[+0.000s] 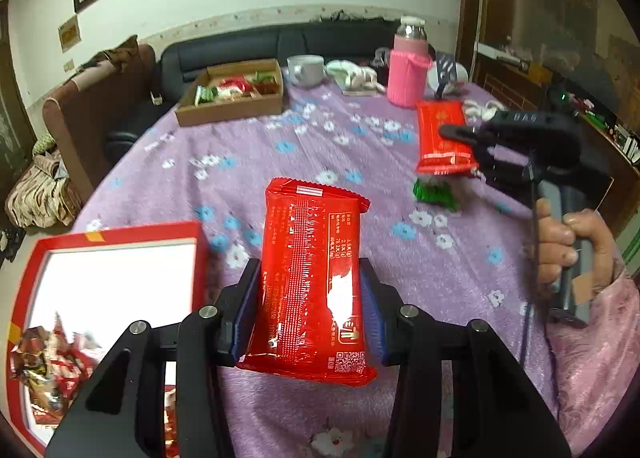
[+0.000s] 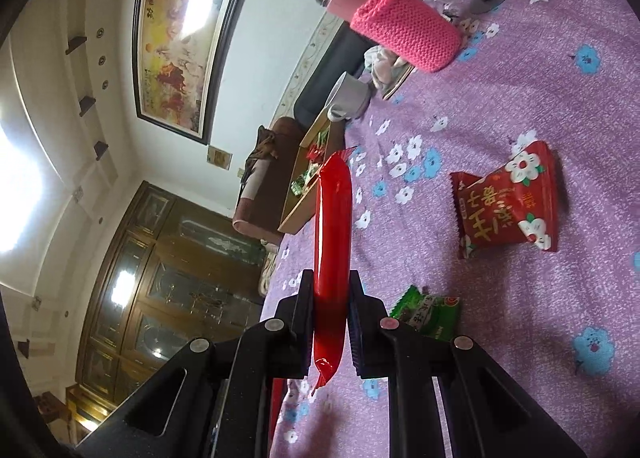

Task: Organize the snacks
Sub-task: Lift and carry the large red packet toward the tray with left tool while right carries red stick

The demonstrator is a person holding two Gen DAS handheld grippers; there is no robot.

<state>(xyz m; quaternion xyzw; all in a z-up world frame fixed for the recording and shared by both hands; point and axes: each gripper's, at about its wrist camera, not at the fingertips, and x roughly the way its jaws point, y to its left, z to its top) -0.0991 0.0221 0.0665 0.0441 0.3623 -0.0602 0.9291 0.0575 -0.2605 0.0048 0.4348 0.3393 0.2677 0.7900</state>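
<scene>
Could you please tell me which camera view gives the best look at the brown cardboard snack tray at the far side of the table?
The left wrist view: the brown cardboard tray shows from above, with its compartments and wrapped snacks visible. The right wrist view shows the tray only edge-on, partly hidden behind the red packet in the right gripper.

Both grippers are matte black plastic linkages with round silver pivot screws and ribbed dark blue pads [image 1: 249, 300] on the finger insides. At the right of the left wrist view, the right gripper [image 1: 460, 134] has a grey handle [image 1: 570, 258], a thin black cable and a tan tape patch. A pink patterned sleeve [image 1: 592, 350] covers the forearm.
</scene>
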